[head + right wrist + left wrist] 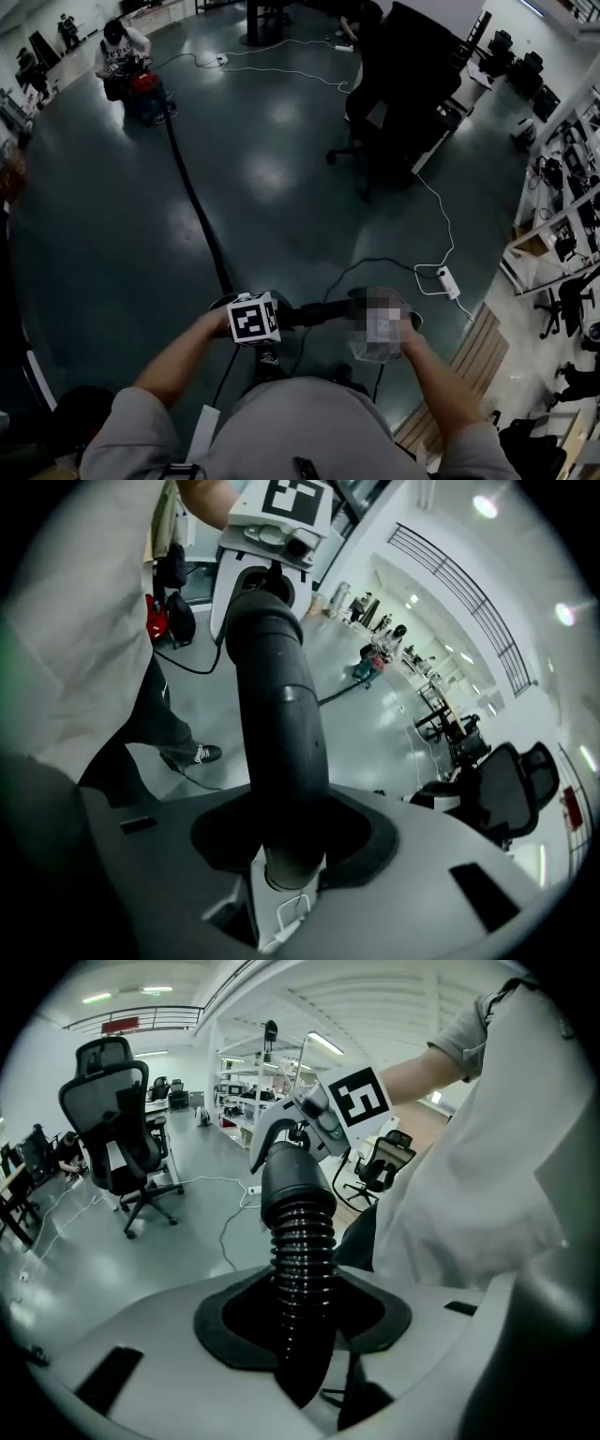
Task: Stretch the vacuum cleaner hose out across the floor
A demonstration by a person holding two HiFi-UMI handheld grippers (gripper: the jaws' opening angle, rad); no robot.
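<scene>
The hose, run from the vacuum at the far left of the floor to its near edge and clamped in the left tongs and right tongs, could be slipped free, or the vacuum toppled, if overpulled.

The head view is dim and bluish. Pale pools of glare lie on the glossy floor under overhead lights, and the picture's corners bend and darken. Both gripper views are brighter, each ringed by a black fisheye border. A strip light and a round lamp bloom white. Thin glints ride the ribs of the dark hose, and the nearest surfaces look soft.
</scene>
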